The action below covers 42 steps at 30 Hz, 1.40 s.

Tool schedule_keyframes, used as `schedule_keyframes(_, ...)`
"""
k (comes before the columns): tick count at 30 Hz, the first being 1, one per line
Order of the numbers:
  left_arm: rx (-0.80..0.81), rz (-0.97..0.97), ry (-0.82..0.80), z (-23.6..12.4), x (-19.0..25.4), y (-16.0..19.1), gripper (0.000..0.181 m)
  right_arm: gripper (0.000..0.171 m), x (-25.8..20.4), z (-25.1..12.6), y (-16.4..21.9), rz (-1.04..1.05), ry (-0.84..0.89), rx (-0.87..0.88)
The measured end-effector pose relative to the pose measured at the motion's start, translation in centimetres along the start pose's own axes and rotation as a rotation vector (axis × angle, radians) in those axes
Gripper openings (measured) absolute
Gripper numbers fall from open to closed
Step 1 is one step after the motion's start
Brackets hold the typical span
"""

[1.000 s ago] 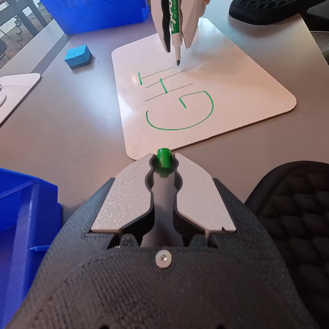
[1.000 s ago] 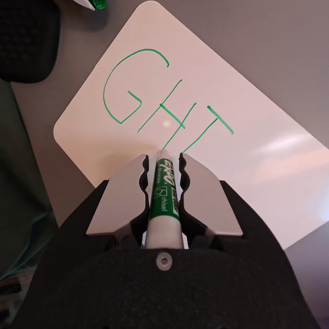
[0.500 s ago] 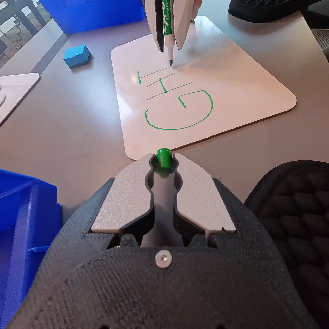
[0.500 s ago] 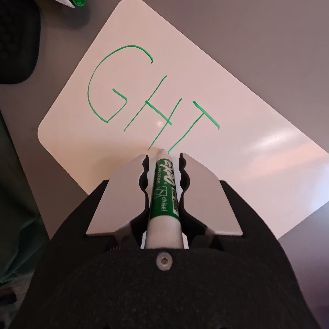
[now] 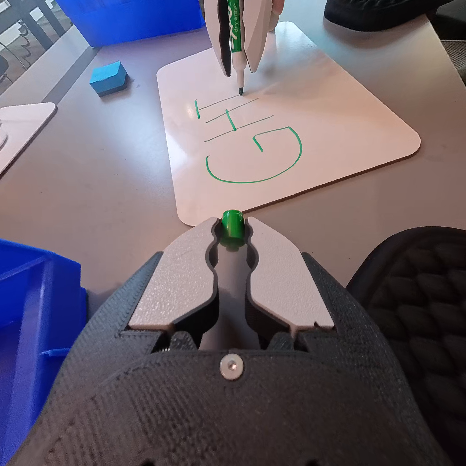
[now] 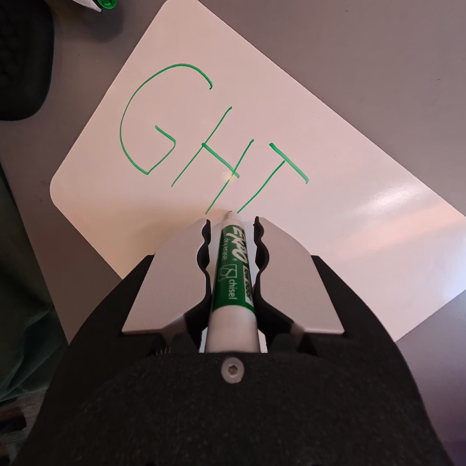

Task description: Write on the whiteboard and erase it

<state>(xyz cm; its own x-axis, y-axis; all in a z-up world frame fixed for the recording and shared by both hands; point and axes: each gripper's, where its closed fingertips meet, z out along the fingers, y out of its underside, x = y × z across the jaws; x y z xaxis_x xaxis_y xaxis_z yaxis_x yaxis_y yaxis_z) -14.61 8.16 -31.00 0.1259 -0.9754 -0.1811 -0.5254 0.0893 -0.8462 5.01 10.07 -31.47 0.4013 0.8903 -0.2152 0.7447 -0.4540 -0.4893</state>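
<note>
On whiteboard (image 6: 327,227), marker (image 6: 233,272) tip lowered (was lifted)

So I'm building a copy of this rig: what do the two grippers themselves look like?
Both match. The left gripper and the right gripper each have two flat, light grey fingers with a pebbled top and black, wavy inner edges. They sit in a broad black body of ribbed, layered plastic, with one silver screw at its centre. No cables or sleeves show.

Both tongs, left (image 5: 232,222) and right (image 6: 230,220), clamped.
</note>
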Motion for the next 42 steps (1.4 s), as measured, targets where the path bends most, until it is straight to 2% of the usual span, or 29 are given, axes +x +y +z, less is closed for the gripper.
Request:
schedule_keyframes(12,-0.002,0.002,0.002,0.0,0.1,0.0,0.018,0.033,-0.7,-0.4,1.2,0.021,-0.014,-0.028)
schedule_keyframes(19,-0.002,0.002,0.001,0.0,0.1,0.0,0.018,0.033,-1.6,-0.2,0.0,0.005,-0.054,0.012)
schedule_keyframes(24,-0.001,0.001,0.002,0.0,0.1,0.0,0.018,0.033,-2.3,0.4,0.4,-0.016,-0.070,-0.022)
schedule_keyframes(32,-0.003,0.001,0.002,0.0,0.1,0.0,0.018,0.033,1.1,-1.6,2.4,0.029,0.041,-0.063)
schedule_keyframes(37,-0.003,-0.001,-0.001,0.0,0.0,0.0,0.018,0.033,1.9,-2.6,0.0,0.002,0.071,0.008)
schedule_keyframes(42,-0.004,0.002,0.001,0.0,0.1,0.1,0.018,0.034,3.9,-2.8,-0.3,0.018,0.102,-0.004)
